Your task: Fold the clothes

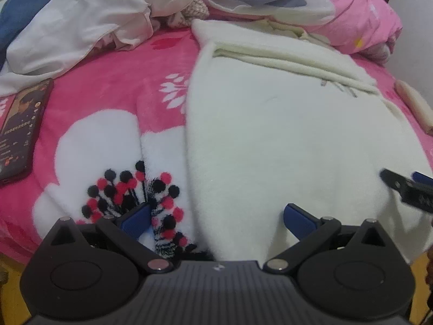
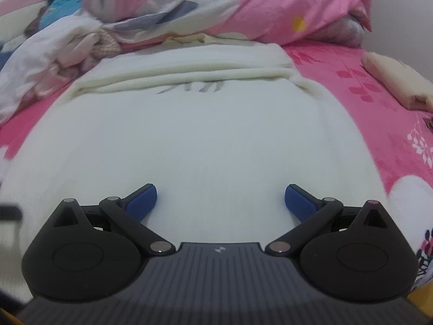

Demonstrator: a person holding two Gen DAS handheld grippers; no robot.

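Straight ahead of my right gripper (image 2: 220, 203) lies the white garment (image 2: 194, 135), spread flat on the bed; the blue pads stand wide apart just above its near edge, with nothing between them. My left gripper (image 1: 216, 218) is likewise spread open, straddling the garment's left border: its right pad sits over the white cloth, its left pad over the pink blanket (image 1: 108, 86) with its white flower and red-and-black dots. From the left wrist view I see the tip of the right gripper (image 1: 408, 189) poking in at the right edge, low over the garment.

I cannot tell whether either gripper's pads touch the fabric or hover just above it. The garment's near hem is hidden behind both gripper bodies, and its far end runs under the pink quilt (image 2: 270, 8) heaped at the head of the bed. Grey marks (image 2: 194, 88) near the folded band are too blurred to read. The right wrist view is smeared along its left side.

The garment looks cream-white and fleecy, smooth across its broad middle, with a band of fabric folded over in several ridges across its far part. A crumpled white cloth (image 1: 81, 27) lies far left, a phone (image 1: 21, 124) rests on the blanket at the left, and a beige folded item (image 2: 397, 81) lies at the right edge.
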